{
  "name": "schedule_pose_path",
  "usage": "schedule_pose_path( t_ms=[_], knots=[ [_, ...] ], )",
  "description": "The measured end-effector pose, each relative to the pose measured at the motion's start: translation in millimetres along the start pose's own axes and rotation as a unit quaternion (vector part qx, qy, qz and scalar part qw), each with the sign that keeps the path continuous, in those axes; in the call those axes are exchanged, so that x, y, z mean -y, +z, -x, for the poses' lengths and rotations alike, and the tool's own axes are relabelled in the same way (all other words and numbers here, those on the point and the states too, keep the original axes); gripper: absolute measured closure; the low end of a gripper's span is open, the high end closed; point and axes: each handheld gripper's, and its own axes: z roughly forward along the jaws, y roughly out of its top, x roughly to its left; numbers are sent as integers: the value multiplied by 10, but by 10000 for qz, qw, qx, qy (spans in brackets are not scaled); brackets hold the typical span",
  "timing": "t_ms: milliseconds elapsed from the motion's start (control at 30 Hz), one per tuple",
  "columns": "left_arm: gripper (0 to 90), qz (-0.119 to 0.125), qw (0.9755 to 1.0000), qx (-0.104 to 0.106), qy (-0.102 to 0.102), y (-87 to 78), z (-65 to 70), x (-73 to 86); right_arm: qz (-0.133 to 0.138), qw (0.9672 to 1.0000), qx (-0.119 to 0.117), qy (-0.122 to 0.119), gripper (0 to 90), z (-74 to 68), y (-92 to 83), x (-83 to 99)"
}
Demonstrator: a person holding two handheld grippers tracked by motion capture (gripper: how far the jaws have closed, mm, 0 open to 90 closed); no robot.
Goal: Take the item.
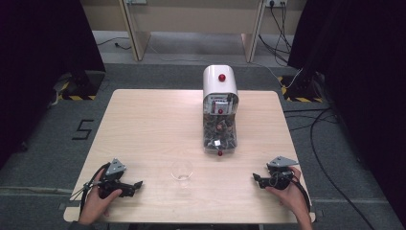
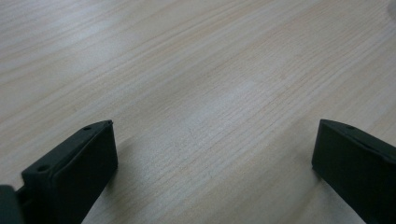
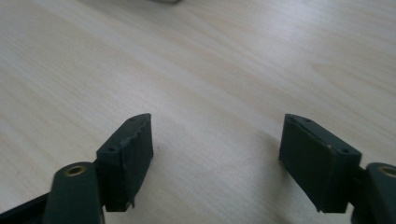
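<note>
At the table's near edge, the left gripper [image 1: 136,184] and right gripper [image 1: 257,179] rest with jaws open and empty, flanking a clear stemless glass [image 1: 182,171] below a white-topped dispenser [image 1: 219,110]; grasping the glass probably comes next.

table [image 1: 143,124]: my light wood top, square, rounded corners, bare grain across most of it
dispenser [image 1: 219,110]: white-domed, clear body full of dark pieces, stands at 12 o'clock, right of centre
glass [image 1: 182,170]: clear, upright, at 6 o'clock, near the dispenser's front end
left gripper [image 1: 136,184]: resting at 7 o'clock, jaws apart
right gripper [image 1: 255,179]: resting at 5 o'clock, jaws apart
floor [image 1: 57,139]: grey carpet around the table
</note>
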Motion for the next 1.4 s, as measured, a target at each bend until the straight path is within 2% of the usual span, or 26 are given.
schedule_pose_path(
  t_ms=[300,600,1100,1400],
  knots=[
    [0,1,10000,0,-1,0,0,0,401,9992,88,17,270,-26,-48,-155],
    [0,1,10000,0,-1,0,0,0,864,9962,30,-84,326,-78,-93,-396],
    [0,1,10000,1,-1,0,0,0,988,9950,-38,-132,354,-90,-31,-610],
    [0,1,10000,1,-1,0,0,0,1183,9925,-159,-266,379,-164,9,-851]
  ],
)
